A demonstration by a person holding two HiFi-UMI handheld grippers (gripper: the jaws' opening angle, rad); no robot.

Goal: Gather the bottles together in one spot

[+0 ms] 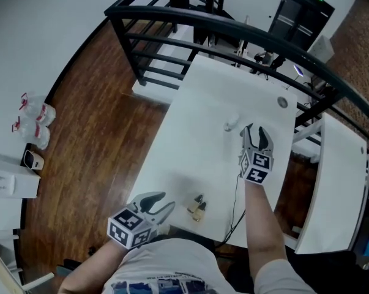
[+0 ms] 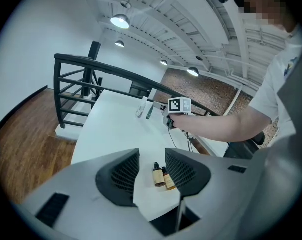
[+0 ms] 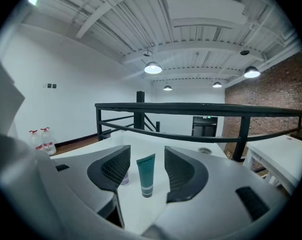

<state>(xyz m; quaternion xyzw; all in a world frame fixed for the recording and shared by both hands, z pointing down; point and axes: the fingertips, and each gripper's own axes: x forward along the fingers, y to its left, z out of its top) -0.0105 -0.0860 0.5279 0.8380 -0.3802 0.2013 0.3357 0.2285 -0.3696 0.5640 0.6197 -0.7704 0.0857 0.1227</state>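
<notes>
White table (image 1: 196,121) runs from me toward 12 o'clock. A black railing (image 1: 172,17) wraps its far end.

My right gripper (image 1: 256,129) is out at 1 o'clock over the table. Its claw is released, jaws wide. A teal tube (image 3: 146,175) stands upright on its cap between them, with a clear gap on both sides and neither pad touching it.

My left gripper (image 1: 161,202) sits at the near edge, about 7 o'clock. Its claw is also released and grasps nothing.

A small pale bottle (image 1: 231,125) is at 9 o'clock of the right jaws, just beside them and half hidden behind the left jaw in the right gripper view.

Two little amber bottles (image 1: 197,208) are side by side and touching, at 3 o'clock of the left gripper, just past its tips. They are well apart from the tube.
</notes>
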